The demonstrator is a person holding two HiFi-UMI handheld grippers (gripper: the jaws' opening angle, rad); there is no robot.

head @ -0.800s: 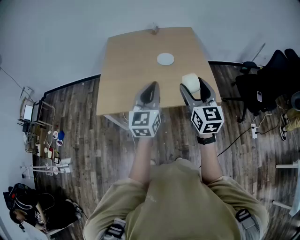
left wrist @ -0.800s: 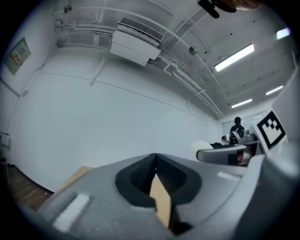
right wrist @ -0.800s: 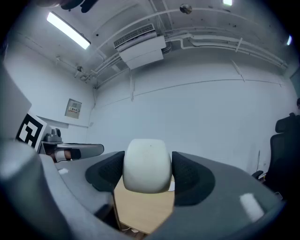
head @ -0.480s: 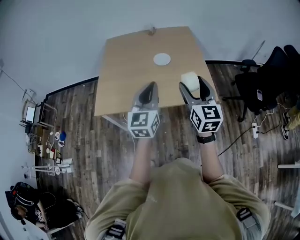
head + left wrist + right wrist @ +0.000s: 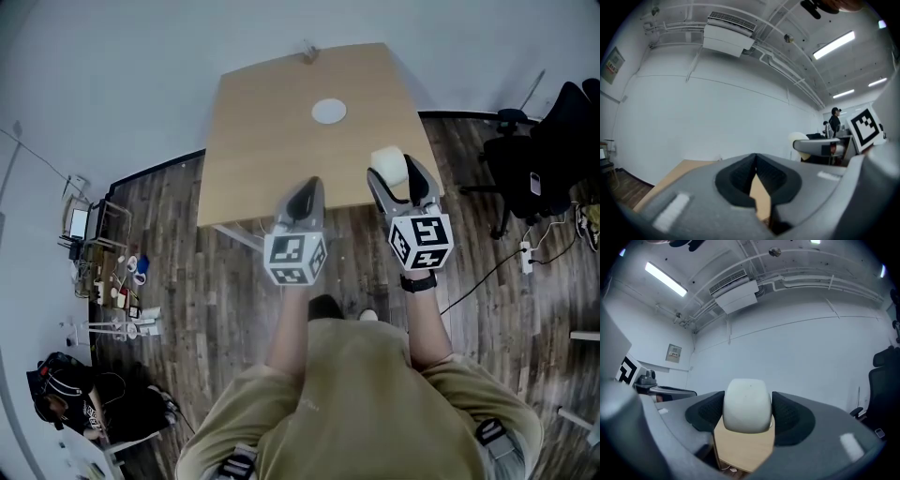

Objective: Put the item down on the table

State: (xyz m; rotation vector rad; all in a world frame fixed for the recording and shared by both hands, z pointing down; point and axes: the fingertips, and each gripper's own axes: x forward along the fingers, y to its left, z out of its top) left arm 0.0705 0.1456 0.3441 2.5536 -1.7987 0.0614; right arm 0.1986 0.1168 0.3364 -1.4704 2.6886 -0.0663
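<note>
Your shirt (image 5: 361,394): tan, short sleeves | straps (image 5: 492,439): grey-black, at your shoulders | band (image 5: 417,280): black, your right wrist | left gripper (image 5: 307,187), right gripper (image 5: 396,171): grey shells; pads (image 5: 792,416) black, ribbed | cubes (image 5: 295,260): white, black square markers

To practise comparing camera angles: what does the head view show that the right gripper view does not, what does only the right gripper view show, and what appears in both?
Only the head view: the white disc on the tan table, the person's shirt and the marker cube on the right tool. Only the right gripper view: the ceiling light strip, the wall-mounted air conditioner and a wall notice. Both: the white item gripped in the right tool, with the tan table below it.
</note>
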